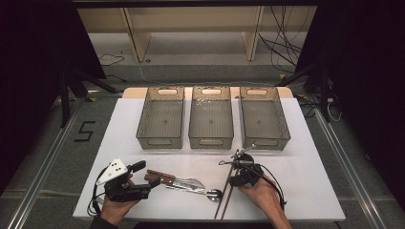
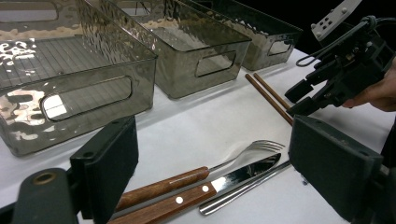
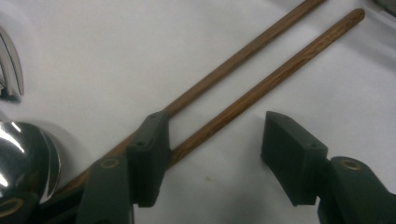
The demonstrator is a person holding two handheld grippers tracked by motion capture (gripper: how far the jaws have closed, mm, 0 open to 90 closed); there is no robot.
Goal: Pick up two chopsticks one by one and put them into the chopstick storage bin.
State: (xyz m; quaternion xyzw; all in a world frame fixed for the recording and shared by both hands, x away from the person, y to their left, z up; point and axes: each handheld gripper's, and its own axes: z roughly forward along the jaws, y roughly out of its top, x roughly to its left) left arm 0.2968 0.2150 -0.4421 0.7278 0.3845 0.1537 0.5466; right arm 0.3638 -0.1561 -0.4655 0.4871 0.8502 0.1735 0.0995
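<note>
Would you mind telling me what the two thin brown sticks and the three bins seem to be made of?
The two thin brown sticks look like wood: streaky grain, matte finish. The three smoky see-through bins appear to be rippled glossy plastic, judging by the wavy highlights; glass cannot be excluded.

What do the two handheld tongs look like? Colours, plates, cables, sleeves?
Both tongs are black, with two blocky flat-faced jaws each. The left tongs carry a light grey three-cornered plate dotted with small holes; the right tongs have a similar plate in the left gripper view. A thin black cable loops off the right tongs. A dark sleeve edge shows at the left wrist.
</note>
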